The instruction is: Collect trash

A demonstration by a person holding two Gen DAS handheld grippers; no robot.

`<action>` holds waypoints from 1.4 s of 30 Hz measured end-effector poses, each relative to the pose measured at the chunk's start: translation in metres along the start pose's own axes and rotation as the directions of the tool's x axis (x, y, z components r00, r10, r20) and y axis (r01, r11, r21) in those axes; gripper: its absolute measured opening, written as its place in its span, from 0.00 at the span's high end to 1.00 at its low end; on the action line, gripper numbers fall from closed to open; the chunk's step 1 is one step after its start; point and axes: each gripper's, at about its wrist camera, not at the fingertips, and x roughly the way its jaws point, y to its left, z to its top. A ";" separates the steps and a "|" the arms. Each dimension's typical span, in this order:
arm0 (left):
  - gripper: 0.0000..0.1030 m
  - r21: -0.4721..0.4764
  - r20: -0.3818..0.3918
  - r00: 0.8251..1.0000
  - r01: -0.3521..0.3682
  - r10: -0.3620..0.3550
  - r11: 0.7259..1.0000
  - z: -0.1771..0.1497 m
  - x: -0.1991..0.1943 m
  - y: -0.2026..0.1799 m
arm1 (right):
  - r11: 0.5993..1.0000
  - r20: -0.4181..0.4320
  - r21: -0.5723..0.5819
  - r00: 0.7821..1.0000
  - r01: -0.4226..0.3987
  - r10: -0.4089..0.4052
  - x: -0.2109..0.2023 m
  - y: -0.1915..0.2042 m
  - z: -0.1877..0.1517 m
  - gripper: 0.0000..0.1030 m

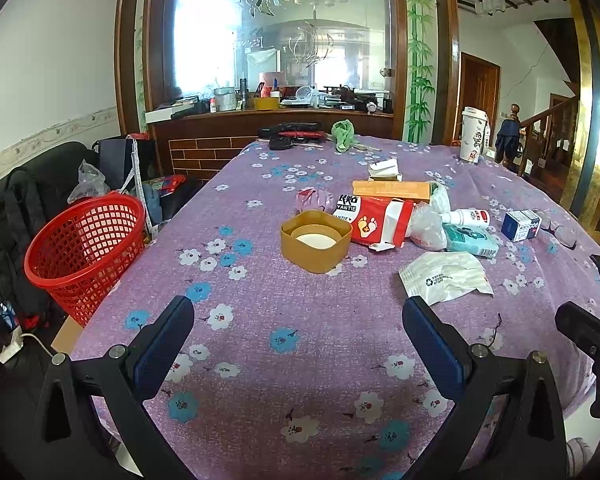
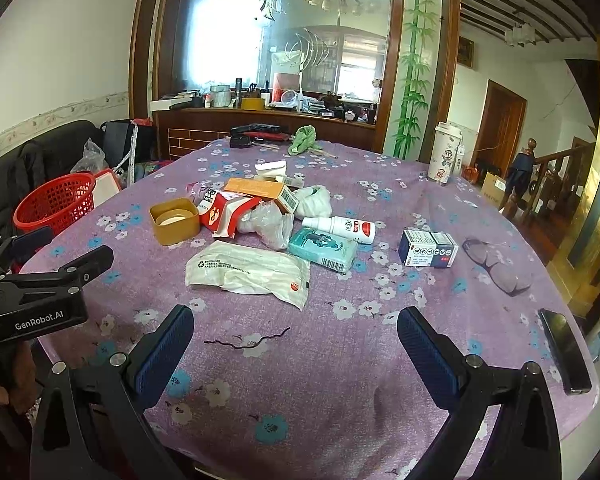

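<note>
A pile of trash lies mid-table: a white plastic wrapper [image 2: 248,270] [image 1: 446,276], a red torn packet [image 2: 230,210] [image 1: 382,222], an orange box [image 2: 262,190], crumpled clear plastic [image 2: 268,222], a teal tissue pack [image 2: 324,250], a white spray bottle [image 2: 340,228] and a blue-white box [image 2: 428,249]. A red mesh basket [image 1: 84,250] [image 2: 54,202] stands off the table's left edge. My left gripper [image 1: 298,332] is open and empty above the cloth. My right gripper [image 2: 296,336] is open and empty, just short of the wrapper.
A yellow-brown tub [image 1: 316,242] sits left of the pile. Glasses [image 2: 496,266], a black phone [image 2: 564,350], a white cup [image 2: 444,152] and a green cloth [image 2: 304,140] lie on the purple flowered tablecloth [image 2: 340,380]. A dark sofa [image 1: 16,208] stands behind the basket.
</note>
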 end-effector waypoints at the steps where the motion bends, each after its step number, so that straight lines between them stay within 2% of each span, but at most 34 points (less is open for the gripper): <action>1: 0.00 -0.001 0.000 1.000 0.002 -0.002 1.000 0.000 0.000 0.000 | 1.000 0.000 -0.001 1.000 0.000 0.000 0.000 0.000 0.000 0.00; 37: 0.00 0.003 -0.014 1.000 0.005 -0.005 1.000 -0.007 0.004 -0.002 | 1.000 -0.033 -0.002 0.999 -0.026 0.026 0.010 0.004 -0.002 0.00; 42: 0.00 0.019 -0.030 1.000 0.005 -0.005 1.000 0.000 0.008 0.002 | 0.998 -0.036 -0.033 0.998 -0.062 0.061 0.011 0.004 0.003 0.00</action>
